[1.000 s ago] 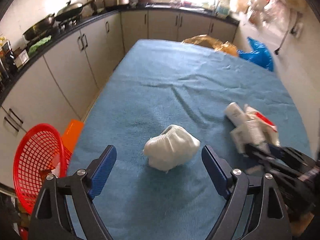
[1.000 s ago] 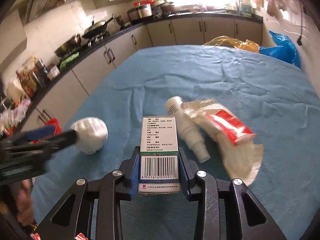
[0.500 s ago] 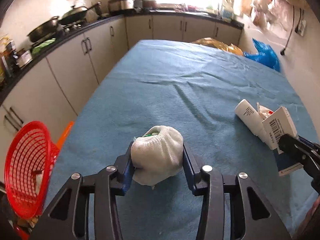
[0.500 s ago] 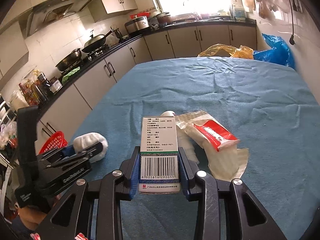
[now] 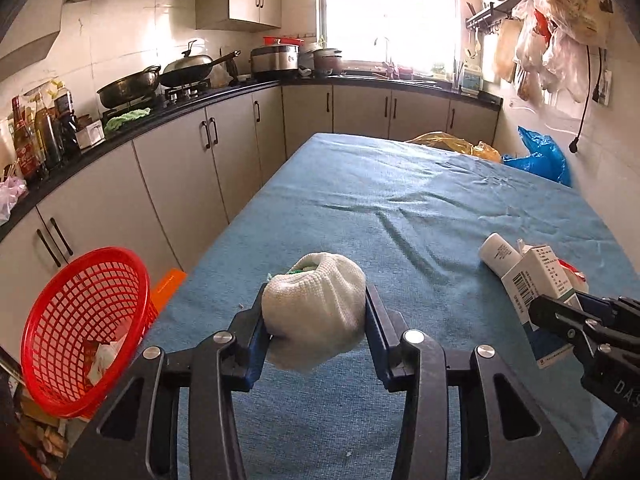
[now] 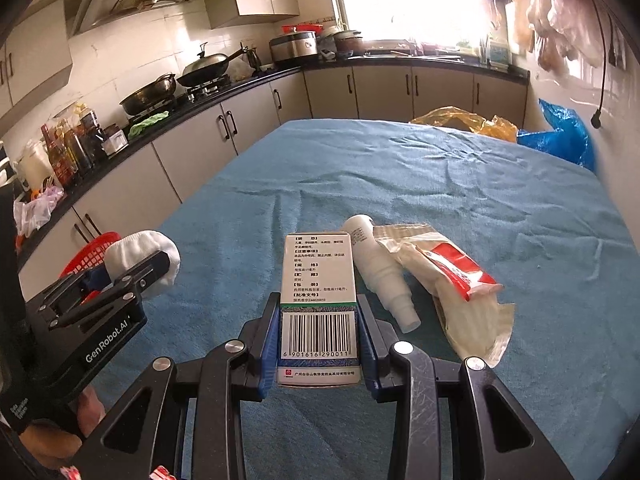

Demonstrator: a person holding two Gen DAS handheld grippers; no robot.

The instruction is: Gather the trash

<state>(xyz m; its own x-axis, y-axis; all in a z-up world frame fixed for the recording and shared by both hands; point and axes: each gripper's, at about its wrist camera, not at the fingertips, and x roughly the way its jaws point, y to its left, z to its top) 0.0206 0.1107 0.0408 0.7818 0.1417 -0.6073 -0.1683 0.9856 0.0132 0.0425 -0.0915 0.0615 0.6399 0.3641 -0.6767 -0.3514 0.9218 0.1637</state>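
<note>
The left gripper (image 5: pixel 314 316) points forward over the blue-covered surface (image 5: pixel 420 208), its jaws pressed in on a white balled cloth (image 5: pixel 316 312) held between them, clear of the cover. The red basket (image 5: pixel 84 328) sits low to the left of those jaws. The right gripper (image 6: pixel 319 332) is level, jaws clamped on a medicine box (image 6: pixel 318 292) standing lengthwise between them. Just right of these jaws lie a white bottle (image 6: pixel 380 276) and a crumpled wrapper (image 6: pixel 460 284).

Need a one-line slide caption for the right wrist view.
Right tongs grip a barcoded carton above the blue tablecloth; white bottle and wrapper remain.
</note>
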